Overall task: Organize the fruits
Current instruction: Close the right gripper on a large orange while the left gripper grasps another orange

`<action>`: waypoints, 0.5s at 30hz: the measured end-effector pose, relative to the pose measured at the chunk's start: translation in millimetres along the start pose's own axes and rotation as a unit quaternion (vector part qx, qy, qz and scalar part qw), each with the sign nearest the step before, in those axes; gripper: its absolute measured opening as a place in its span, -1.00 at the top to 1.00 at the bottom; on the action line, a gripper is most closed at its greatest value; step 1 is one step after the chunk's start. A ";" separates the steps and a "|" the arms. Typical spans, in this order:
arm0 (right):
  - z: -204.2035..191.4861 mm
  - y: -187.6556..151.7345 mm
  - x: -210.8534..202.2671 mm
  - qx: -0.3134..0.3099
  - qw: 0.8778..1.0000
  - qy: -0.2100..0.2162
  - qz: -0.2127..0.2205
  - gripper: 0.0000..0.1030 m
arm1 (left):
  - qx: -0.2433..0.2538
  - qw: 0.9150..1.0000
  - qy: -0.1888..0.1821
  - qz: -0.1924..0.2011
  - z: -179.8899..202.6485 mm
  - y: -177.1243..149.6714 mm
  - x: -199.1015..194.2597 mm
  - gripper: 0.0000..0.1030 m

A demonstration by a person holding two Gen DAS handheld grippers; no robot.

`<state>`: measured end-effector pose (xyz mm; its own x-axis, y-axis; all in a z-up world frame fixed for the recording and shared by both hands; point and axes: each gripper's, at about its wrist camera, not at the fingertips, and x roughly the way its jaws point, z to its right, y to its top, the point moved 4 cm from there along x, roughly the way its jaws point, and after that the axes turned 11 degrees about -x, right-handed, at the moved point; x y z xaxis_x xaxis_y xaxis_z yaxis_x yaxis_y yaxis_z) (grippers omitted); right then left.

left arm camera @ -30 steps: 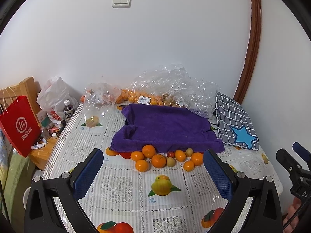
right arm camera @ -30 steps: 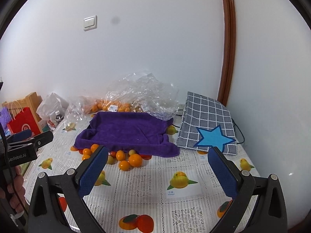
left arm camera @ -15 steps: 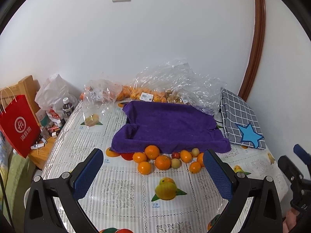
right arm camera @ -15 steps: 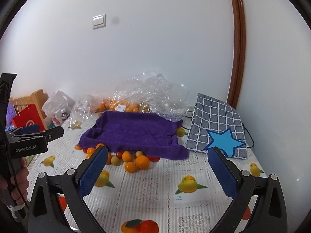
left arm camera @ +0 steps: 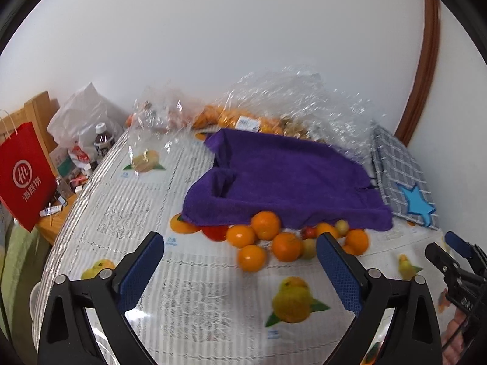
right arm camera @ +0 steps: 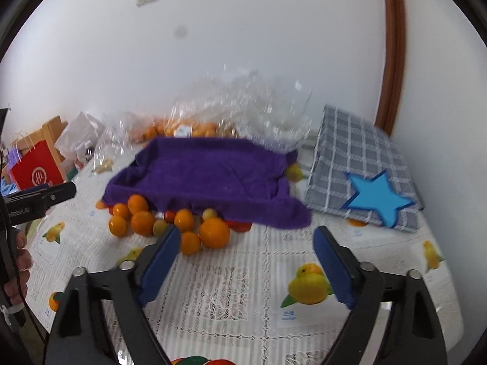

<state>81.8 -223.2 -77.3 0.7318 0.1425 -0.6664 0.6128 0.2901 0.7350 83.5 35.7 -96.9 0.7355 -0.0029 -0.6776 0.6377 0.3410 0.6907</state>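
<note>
Several loose oranges (left arm camera: 264,225) (right arm camera: 214,233) and small yellow-green and red fruits (left arm camera: 309,248) lie on the patterned tablecloth in front of a purple cloth-lined tray (left arm camera: 283,179) (right arm camera: 207,173). My left gripper (left arm camera: 240,261) hovers low over the cloth just short of the fruit, jaws wide and closing, with nothing between them. My right gripper (right arm camera: 246,255) hangs to the right of the pile, jaws closing on nothing; its left fingertip (right arm camera: 164,249) is near a small orange (right arm camera: 190,242). Each gripper shows at the other view's edge, (left arm camera: 456,261) (right arm camera: 39,200).
Clear plastic bags (left arm camera: 289,106) holding more oranges sit behind the tray by the wall. A grey checked bag with a blue star (right arm camera: 365,176) lies at the right. A red paper bag (left arm camera: 24,179), a bottle and clutter stand off the table's left edge.
Both grippers have dropped and moved in toward the fruit pile, which now looks larger and closer. Both sets of jaws have narrowed, the right more than the left.
</note>
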 end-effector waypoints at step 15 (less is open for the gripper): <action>-17.8 -19.8 99.7 0.031 0.992 0.099 -0.068 -0.02 | -0.021 0.998 -0.006 -0.062 -36.9 -18.6 65.2 -0.62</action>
<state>137.4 -197.9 -160.4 0.5713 0.2907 -0.7676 0.7240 0.2620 0.6381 111.1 63.9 -163.2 0.6540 -0.0580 -0.7543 0.7142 0.3761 0.5903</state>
